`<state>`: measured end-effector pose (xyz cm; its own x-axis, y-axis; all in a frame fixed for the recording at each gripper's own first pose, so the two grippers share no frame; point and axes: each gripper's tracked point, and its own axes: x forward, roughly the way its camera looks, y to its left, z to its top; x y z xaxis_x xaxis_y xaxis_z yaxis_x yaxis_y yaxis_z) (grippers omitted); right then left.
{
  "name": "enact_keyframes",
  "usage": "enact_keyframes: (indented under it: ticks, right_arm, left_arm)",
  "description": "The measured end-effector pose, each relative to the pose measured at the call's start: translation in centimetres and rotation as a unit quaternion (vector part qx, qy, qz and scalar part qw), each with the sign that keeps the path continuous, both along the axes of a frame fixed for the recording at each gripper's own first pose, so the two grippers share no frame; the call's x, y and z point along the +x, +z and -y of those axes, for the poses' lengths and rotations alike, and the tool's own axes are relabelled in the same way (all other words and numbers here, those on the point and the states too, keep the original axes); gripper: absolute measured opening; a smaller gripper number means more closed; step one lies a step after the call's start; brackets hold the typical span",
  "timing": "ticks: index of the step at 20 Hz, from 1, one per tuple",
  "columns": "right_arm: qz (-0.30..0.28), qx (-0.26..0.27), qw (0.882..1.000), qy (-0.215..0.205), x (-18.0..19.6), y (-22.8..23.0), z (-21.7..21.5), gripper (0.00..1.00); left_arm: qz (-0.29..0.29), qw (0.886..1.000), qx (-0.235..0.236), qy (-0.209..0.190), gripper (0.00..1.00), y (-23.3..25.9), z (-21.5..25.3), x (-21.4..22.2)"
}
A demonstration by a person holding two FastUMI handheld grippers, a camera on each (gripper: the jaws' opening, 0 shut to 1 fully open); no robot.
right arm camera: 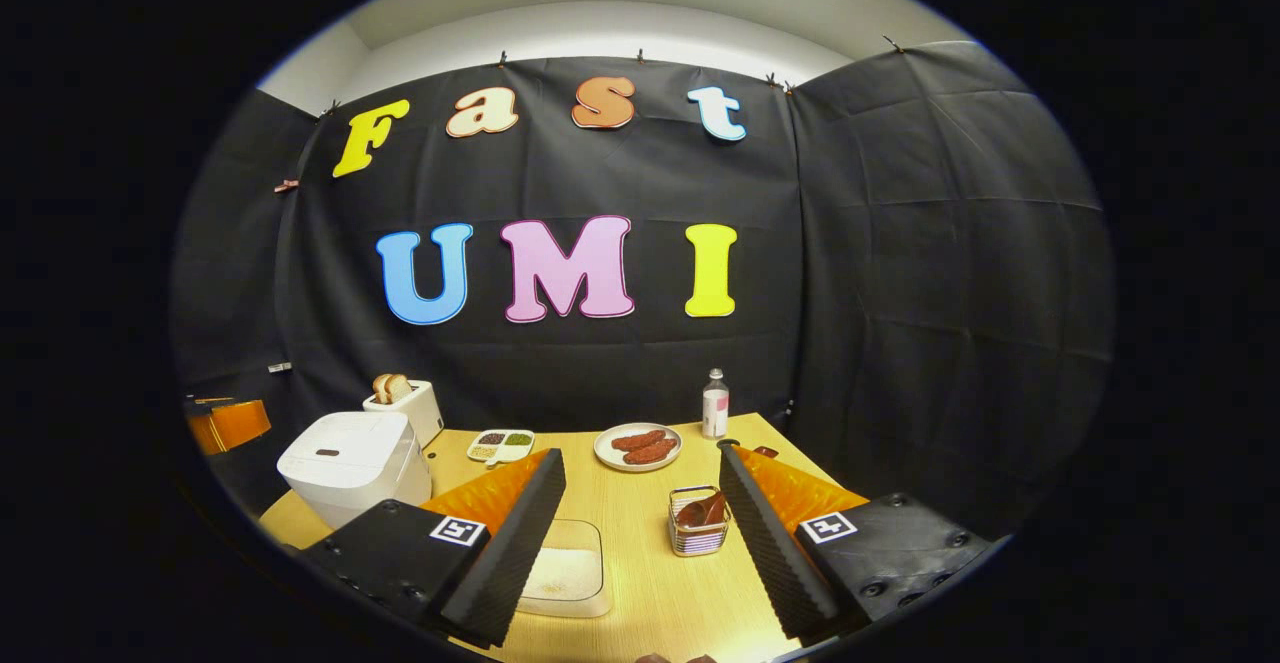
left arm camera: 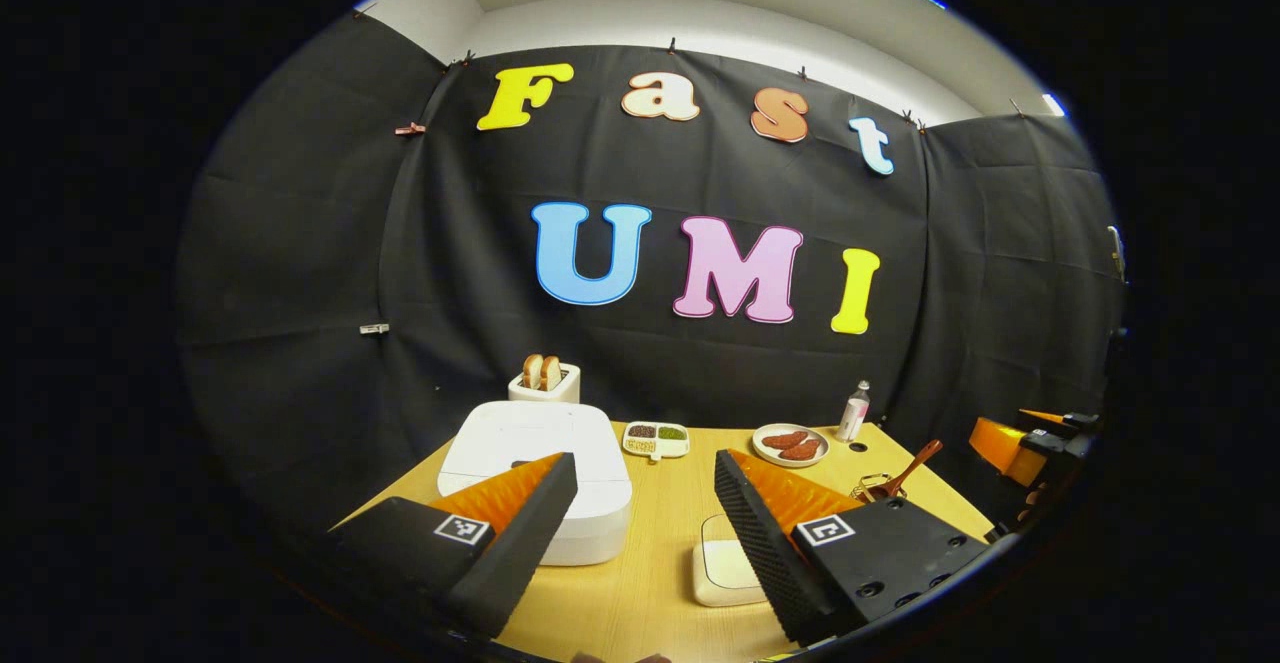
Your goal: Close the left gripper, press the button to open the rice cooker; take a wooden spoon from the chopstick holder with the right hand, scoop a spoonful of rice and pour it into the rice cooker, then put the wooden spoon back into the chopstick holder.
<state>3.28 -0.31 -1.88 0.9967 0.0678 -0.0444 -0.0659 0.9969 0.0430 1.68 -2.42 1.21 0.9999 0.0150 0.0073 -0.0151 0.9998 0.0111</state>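
Both sets of jaws stand wide apart and hold nothing, low in each frame. In the left gripper view, the left gripper (left arm camera: 645,533) hangs over the near edge of the surface (left arm camera: 660,583), with the rice container (left arm camera: 722,575) peeking out at lower centre beside the right-hand finger. Just behind the left-hand finger sits the rice cooker (left arm camera: 535,483), lid down. Farther right, the wooden spoon (left arm camera: 905,473) leans out of the chopstick holder (left arm camera: 872,488), and the other gripper shows at the right edge of the frame.

In the right gripper view, the right gripper (right arm camera: 640,533) frames the rice container (right arm camera: 568,578) at lower centre-left and the chopstick holder (right arm camera: 697,523) just right of centre, the wooden spoon (right arm camera: 703,513) resting inside it. The rice cooker (right arm camera: 345,463) sits at mid-left, a dark button on its lid. Beyond, toward the wall, stand a toaster (right arm camera: 405,405), a divided tray (right arm camera: 503,443), a plate (right arm camera: 638,447) and a small bottle (right arm camera: 714,405).

Judging by the closed lid and untouched spoon, the task has not begun. The first risk lies with the left jaws: pressing while they are spread, a finger could straddle or slide off the button and shove the cooker instead. Later, a tilted spoon could spill rice in transit, and a rough pull could tip the light wire holder.
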Motion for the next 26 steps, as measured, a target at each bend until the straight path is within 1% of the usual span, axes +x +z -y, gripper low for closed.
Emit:
enact_keyframes:
  ticks: [4, 7, 10, 12, 14, 17, 19, 20, 21, 22, 23, 24, 25, 26]
  right_arm:
    - [-0.02, 0.002, 1.0, 0.017, 0.0, -1.4, -0.8, 0.98]
    - [-0.029, -0.004, 0.999, 0.032, 0.1, -1.6, -1.7, 0.98]
    - [-0.007, -0.017, 0.999, 0.034, 0.4, 0.1, -1.7, 0.98]
    - [0.0, -0.021, 0.999, 0.036, 0.6, 0.3, -1.8, 0.98]
    - [-0.004, -0.017, 0.999, 0.039, 0.8, 0.1, -2.1, 0.98]
    - [-0.006, -0.027, 0.999, 0.044, 1.0, -0.4, -2.2, 0.98]
    - [-0.006, -0.027, 0.999, 0.044, 1.2, -0.5, -1.8, 0.98]
    - [-0.006, -0.025, 0.999, 0.041, 1.3, -0.5, -1.5, 0.98]
    - [-0.005, -0.023, 0.999, 0.038, 1.5, -0.4, -1.3, 0.98]
    - [-0.005, -0.023, 0.999, 0.034, 1.8, -0.4, -1.0, 0.98]
    - [-0.006, -0.023, 0.999, 0.029, 1.9, -0.5, -0.6, 0.98]
    - [-0.008, -0.022, 0.999, 0.025, 1.9, -0.6, -0.4, 0.98]
    - [-0.011, -0.021, 0.999, 0.022, 2.0, -0.8, -0.2, 0.98]
    - [-0.015, -0.021, 0.999, 0.02, 2.0, -1.0, -0.1, 0.98]
  left_arm:
    - [-0.001, 1.0, -0.001, 0.003, 0.96, 0.0, -0.2, 0.3]
    - [-0.008, 1.0, 0.0, 0.001, 0.96, -0.1, -0.4, 0.7]
    - [-0.004, 1.0, 0.018, 0.012, 0.95, 0.5, -1.5, 1.2]
    - [-0.006, 1.0, 0.013, 0.015, 0.95, 0.5, -2.0, 1.7]
    - [-0.008, 1.0, 0.003, 0.02, 0.95, 0.6, -2.7, 2.2]
    - [-0.001, 1.0, -0.001, 0.031, 0.95, 1.2, -4.2, 2.9]
    - [0.0, 0.999, 0.0, 0.039, 0.93, 1.4, -5.6, 3.5]
    - [-0.002, 0.999, -0.001, 0.041, 0.87, 1.6, -6.2, 3.8]
    - [-0.003, 0.999, -0.005, 0.042, 0.83, 1.5, -6.6, 4.0]
    - [-0.002, 0.999, -0.009, 0.045, 0.76, 1.7, -7.1, 4.3]
    - [0.003, 0.999, -0.008, 0.049, 0.73, 2.2, -7.7, 4.8]
    - [0.008, 0.999, -0.002, 0.053, 0.65, 2.7, -8.2, 5.2]
    - [0.011, 0.998, 0.006, 0.061, 0.6, 2.8, -9.0, 5.6]
    - [0.016, 0.997, 0.017, 0.075, 0.48, 3.1, -10.0, 6.3]
